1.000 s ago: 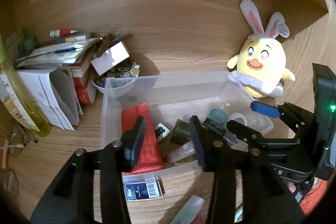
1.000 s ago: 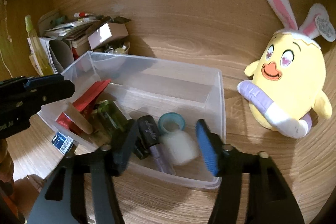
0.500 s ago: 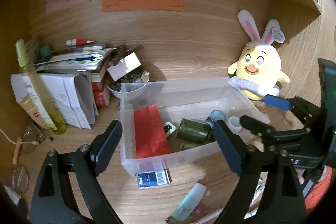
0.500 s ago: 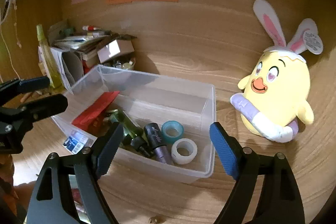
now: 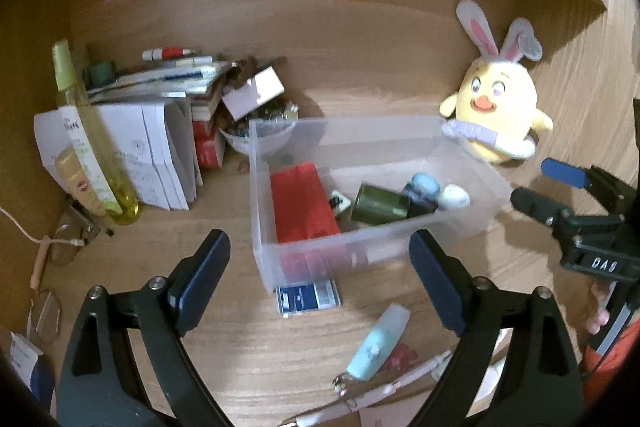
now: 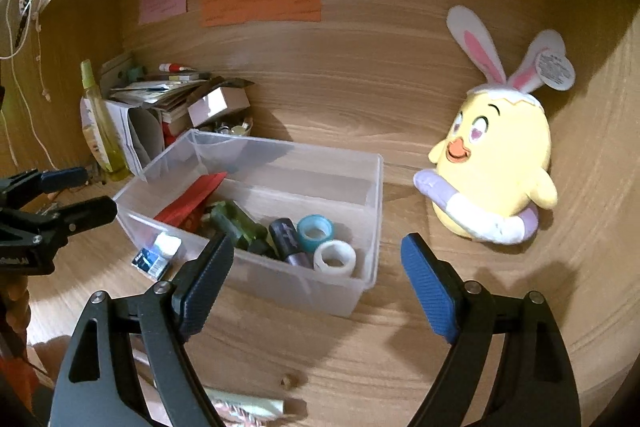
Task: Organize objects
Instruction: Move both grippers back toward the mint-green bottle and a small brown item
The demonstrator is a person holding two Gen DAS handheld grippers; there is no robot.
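The left hand-held gripper (image 5: 320, 275) stands spread wide and empty in the lower middle of its frame; its jaws have just been opening, with nothing pinched between them. The right hand-held gripper (image 6: 318, 277) is likewise spread and holds nothing – the near wall of the clear bin (image 6: 280, 287) shows between its fingers, untouched. The bin sits mid-frame on the counter (image 6: 400, 367), holding a red packet (image 5: 300, 203), a green bottle (image 5: 380, 205) and two tape rolls (image 6: 334, 257).

Below the bin in the left view lie a blue barcoded box (image 5: 308, 299) and a pale green tube (image 5: 378, 341) – probably next. The tube looks light, smooth and a little slippery; take it across its middle. The box seems stiff and flat, best pinched by its long edges.
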